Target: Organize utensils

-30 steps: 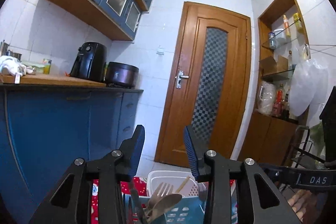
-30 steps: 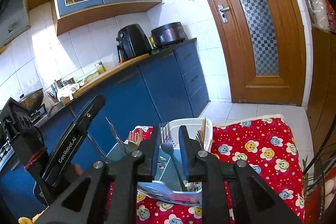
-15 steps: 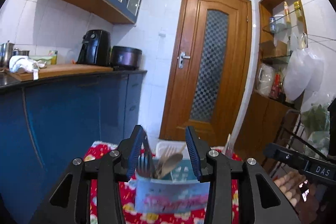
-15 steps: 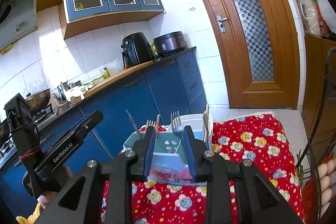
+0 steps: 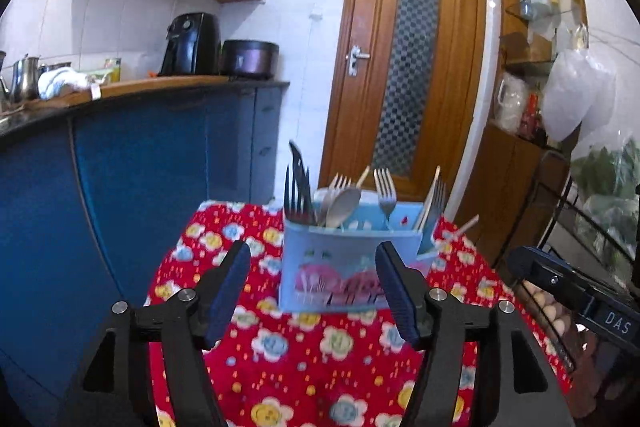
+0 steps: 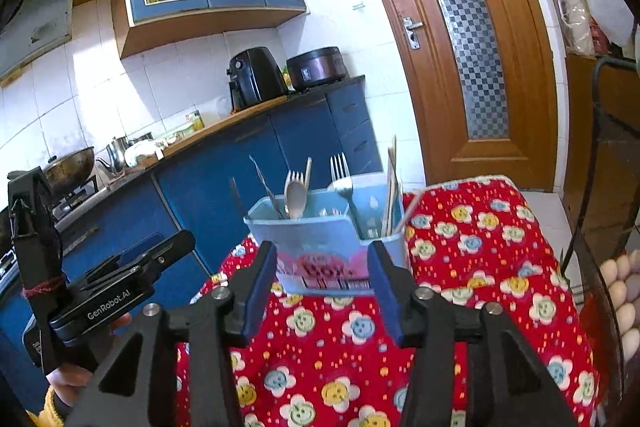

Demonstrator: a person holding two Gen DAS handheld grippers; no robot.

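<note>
Nearest the cameras, the left gripper [image 5: 312,283] and the right gripper [image 6: 322,281] are both hovering in front of the light blue plastic utensil caddy [image 5: 344,267], their blue-padded jaws having just been opening and now standing apart with nothing between them. The caddy is sitting upright on the red flower-patterned tablecloth [image 5: 320,359], holding metal forks [image 5: 385,187], a wooden spoon [image 5: 342,205] and chopsticks [image 6: 390,195]. Behind the caddy, a brown wooden door [image 5: 408,67] is standing closed.

- red flowery tablecloth [image 5: 304,347] up front
- black air fryer [image 5: 192,45] beside a dark cooker [image 5: 250,58] on the counter
- wooden door [image 5: 404,67] behind
</note>
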